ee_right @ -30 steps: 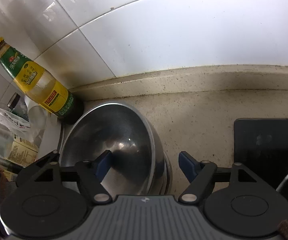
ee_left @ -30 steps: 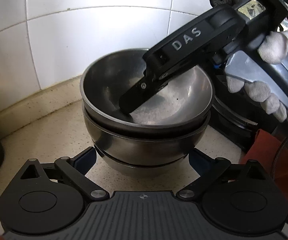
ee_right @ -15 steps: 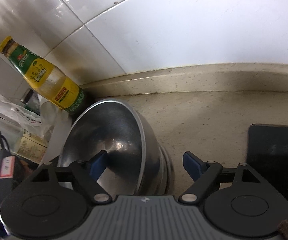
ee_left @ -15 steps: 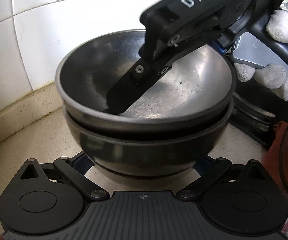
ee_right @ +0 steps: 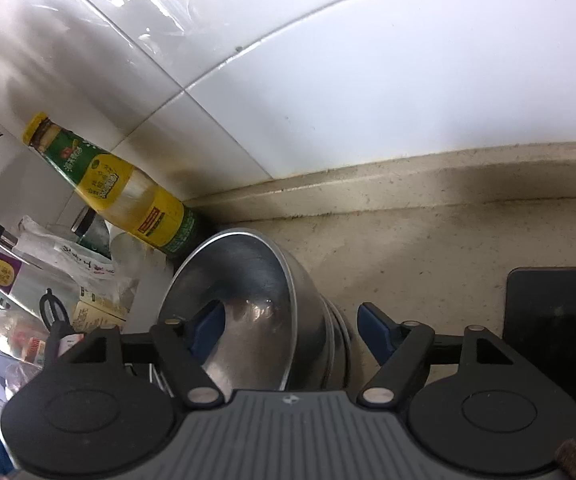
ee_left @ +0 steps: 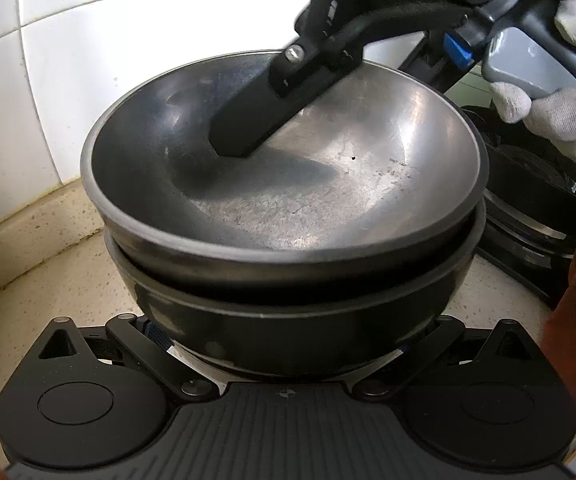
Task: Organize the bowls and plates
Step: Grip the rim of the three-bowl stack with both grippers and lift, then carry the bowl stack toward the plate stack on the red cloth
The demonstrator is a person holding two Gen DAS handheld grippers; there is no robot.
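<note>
Now R gripper point(ee_right: 292, 328) closing astride bowl stack point(ee_right: 247, 300) rim.

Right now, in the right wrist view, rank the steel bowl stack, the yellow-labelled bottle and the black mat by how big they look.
1. steel bowl stack, nearest the camera, so its lead is unsure
2. yellow-labelled bottle
3. black mat, cut by the frame edge
</note>
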